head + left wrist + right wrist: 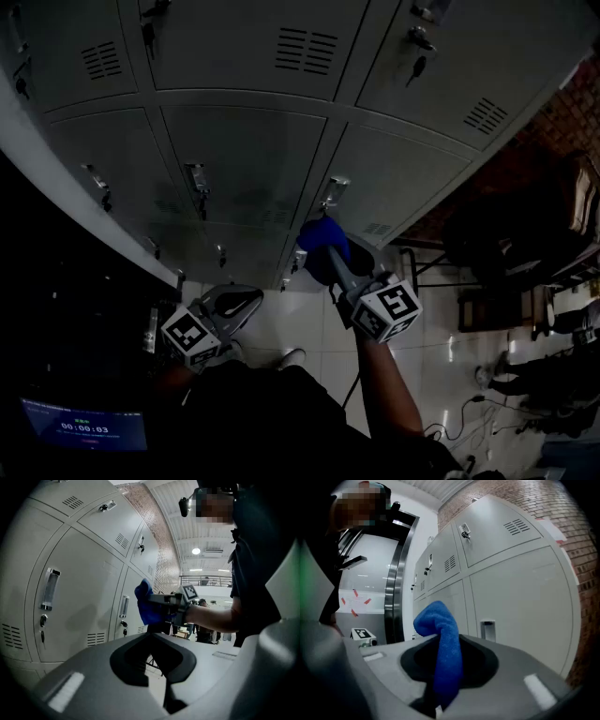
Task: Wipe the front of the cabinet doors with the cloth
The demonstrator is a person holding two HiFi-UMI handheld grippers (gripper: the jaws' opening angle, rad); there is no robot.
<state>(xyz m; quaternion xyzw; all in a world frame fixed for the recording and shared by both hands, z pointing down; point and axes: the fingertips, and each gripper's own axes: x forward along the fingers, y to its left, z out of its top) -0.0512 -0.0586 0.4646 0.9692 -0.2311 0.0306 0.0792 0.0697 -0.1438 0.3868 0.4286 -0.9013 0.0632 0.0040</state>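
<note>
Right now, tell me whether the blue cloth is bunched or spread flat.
Bunched: the cloth hangs as a narrow folded wad clamped in the right gripper, its rounded top bulging past the jaws.

I've got the cloth [443, 644] in view: bright blue, fuzzy, bunched into a thick fold. It's pinched between the jaws of my right gripper [336, 267] and stands up out of them, its free top flopping over to one side. From the head view the cloth [322, 236] is held up at the lower row of cabinet doors [244, 159], right by a door handle; I can't tell whether it touches the metal. The doors are pale grey sheet metal, all shut, stacked in rows. Each has a louvred vent and a recessed handle, and keys hang from several of the locks.
</note>
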